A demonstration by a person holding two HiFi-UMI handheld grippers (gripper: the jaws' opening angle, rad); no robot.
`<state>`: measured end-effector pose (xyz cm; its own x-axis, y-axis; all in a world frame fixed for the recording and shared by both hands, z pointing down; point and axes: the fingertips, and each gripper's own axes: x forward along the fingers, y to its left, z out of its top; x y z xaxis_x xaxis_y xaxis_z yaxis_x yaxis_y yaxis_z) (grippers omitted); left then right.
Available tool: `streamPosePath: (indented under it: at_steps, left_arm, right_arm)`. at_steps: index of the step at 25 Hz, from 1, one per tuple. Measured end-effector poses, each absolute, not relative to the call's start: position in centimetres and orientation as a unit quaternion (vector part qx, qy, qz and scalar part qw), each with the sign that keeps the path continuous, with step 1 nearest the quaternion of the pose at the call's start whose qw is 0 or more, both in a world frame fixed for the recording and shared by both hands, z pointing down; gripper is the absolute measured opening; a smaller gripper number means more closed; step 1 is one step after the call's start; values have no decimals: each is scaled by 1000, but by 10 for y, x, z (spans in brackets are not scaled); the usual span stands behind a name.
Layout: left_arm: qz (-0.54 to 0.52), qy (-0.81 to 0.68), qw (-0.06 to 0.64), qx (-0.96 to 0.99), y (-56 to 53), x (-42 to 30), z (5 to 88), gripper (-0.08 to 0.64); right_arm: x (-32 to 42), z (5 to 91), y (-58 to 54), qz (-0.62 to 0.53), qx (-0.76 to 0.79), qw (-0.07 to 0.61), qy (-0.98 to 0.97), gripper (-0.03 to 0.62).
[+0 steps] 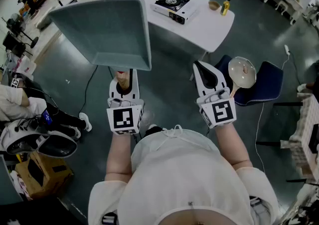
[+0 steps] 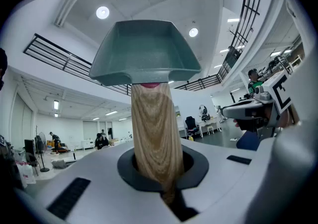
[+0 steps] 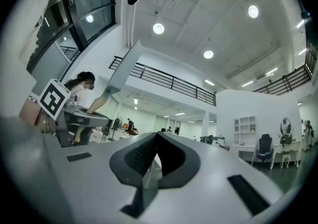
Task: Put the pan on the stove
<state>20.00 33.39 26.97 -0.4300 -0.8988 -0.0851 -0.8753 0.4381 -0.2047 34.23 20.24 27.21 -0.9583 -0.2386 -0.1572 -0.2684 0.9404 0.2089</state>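
The pan (image 1: 107, 32) is square, grey-green, with a wooden handle (image 1: 125, 80). My left gripper (image 1: 124, 88) is shut on that handle and holds the pan up in the air, tilted with its inside facing me. In the left gripper view the handle (image 2: 154, 133) runs up from between the jaws to the pan (image 2: 145, 51). The stove (image 1: 172, 5), a portable gas burner, sits on the white table (image 1: 209, 29) farther ahead. My right gripper (image 1: 202, 69) hangs beside the left, shut and empty (image 3: 155, 141). From the right gripper view the pan (image 3: 123, 69) shows edge-on.
A small bowl (image 1: 214, 5) and a yellow bottle (image 1: 226, 6) stand on the table right of the stove. A round cream lidded pot (image 1: 242, 72) rests on a blue chair (image 1: 266, 87) at my right. Boxes and gear lie on the floor at left.
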Motion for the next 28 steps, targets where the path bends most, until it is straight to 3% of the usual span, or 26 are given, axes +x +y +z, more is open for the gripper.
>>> streamPosePath:
  at_steps: [17,28]
  left_arm:
    - [-53,838,70,-538,317,201,276,20]
    - [-71,821,58,-563,265,71,304,20]
  right_arm:
    - [343,288,170,61,-148,48,986,3]
    - [212,307,133,76,-163,31,983,5]
